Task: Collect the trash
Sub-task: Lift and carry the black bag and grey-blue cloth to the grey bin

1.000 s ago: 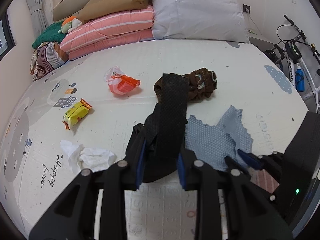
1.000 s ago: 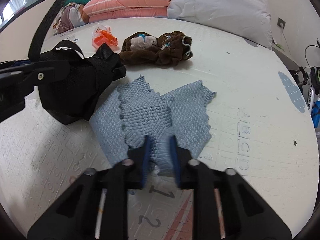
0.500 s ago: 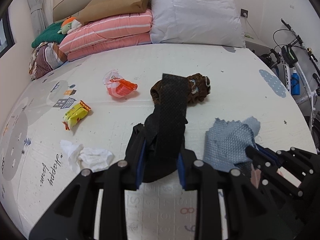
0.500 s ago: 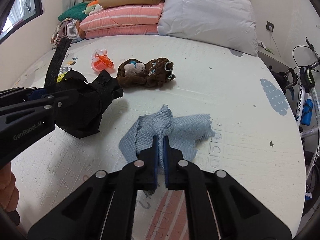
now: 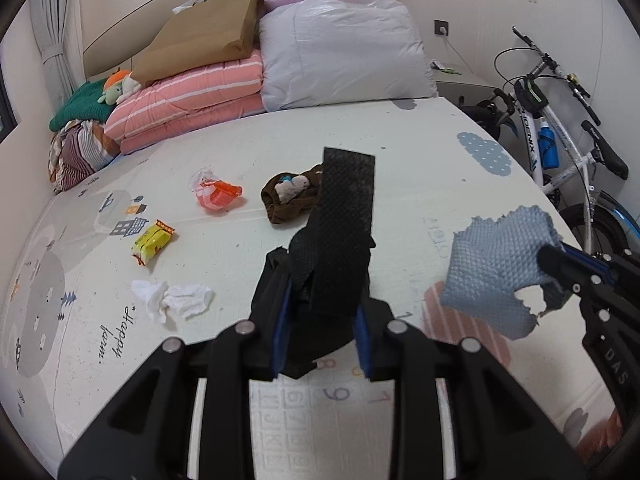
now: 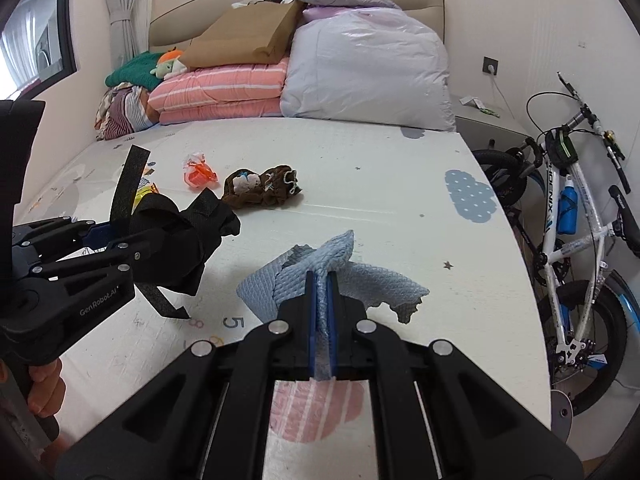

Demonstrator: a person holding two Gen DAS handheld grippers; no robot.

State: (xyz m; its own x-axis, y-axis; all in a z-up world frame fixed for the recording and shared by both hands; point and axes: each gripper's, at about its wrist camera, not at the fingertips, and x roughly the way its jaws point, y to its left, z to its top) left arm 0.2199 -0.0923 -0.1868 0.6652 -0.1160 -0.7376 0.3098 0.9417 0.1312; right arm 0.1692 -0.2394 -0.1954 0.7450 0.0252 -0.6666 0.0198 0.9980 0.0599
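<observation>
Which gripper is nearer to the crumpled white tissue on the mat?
Left. The left gripper, shut on the black bag, hangs just right of the white tissue; the right gripper, gripping the blue cloth, is farther right.

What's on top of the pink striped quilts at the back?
A brown paper bag lies on the pink striped quilts, with a stuffed toy at their left end. The bag's contents are hidden.

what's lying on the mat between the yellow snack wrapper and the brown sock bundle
The orange-and-white wrapper lies between the yellow wrapper and brown bundle, seen in the left wrist view.
</observation>
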